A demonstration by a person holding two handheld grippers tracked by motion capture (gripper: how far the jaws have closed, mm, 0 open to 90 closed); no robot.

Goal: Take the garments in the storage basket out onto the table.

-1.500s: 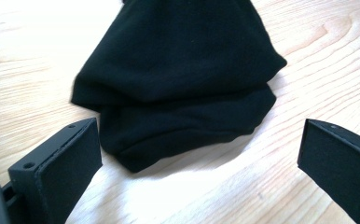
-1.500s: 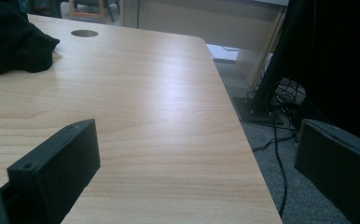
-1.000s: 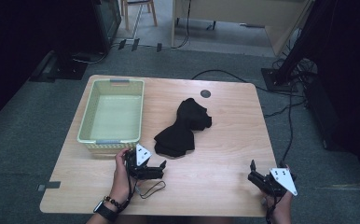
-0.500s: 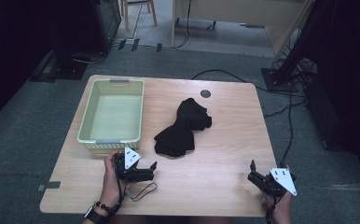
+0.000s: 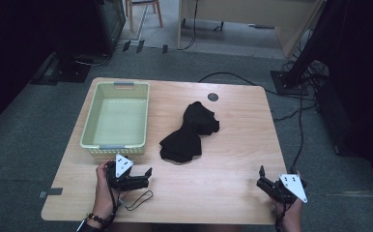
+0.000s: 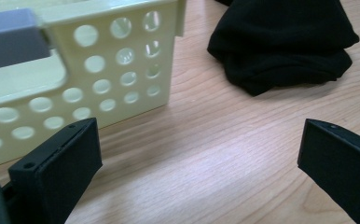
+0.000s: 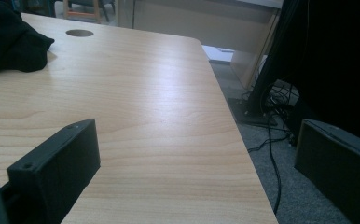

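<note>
High view, change: left gripper (image 5: pixel 143 178) has shifted toward the table's left vs 1.0 s ago, sits just below the basket's near wall; little change vs 0.5 s ago. Right gripper (image 5: pixel 264 180) and cloth unmoved.
High view, cloth: black cloth (image 5: pixel 189 133) lies bunched mid-table (image 5: pixel 233 145), just right of the basket (image 5: pixel 90 140), apart from it. Long axis runs diagonal, near-left to far-right; narrow waist at the middle.
High view, basket: pale green, nothing inside, long axis toward the far edge, grey handles at both ends.
High view, grippers: left at near-left, pointing right; right at near-right corner, pointing far-left. A hand (image 5: pixel 102 191) holds the left one, bead bracelet at wrist. Jaw gap hard to read here.
Left gripper view: jaws spread wide, nothing between. Shows basket's (image 6: pixel 99 79) perforated wall and grey handle (image 6: pixel 10 39) close up, cloth (image 6: pixel 285 46) near end beyond.
Right gripper view: jaws wide apart, nothing held. Shows table's right edge, floor cables (image 7: pixel 271 140), cloth (image 7: pixel 10 42) at far left, round table hole (image 7: pixel 79 33).
</note>
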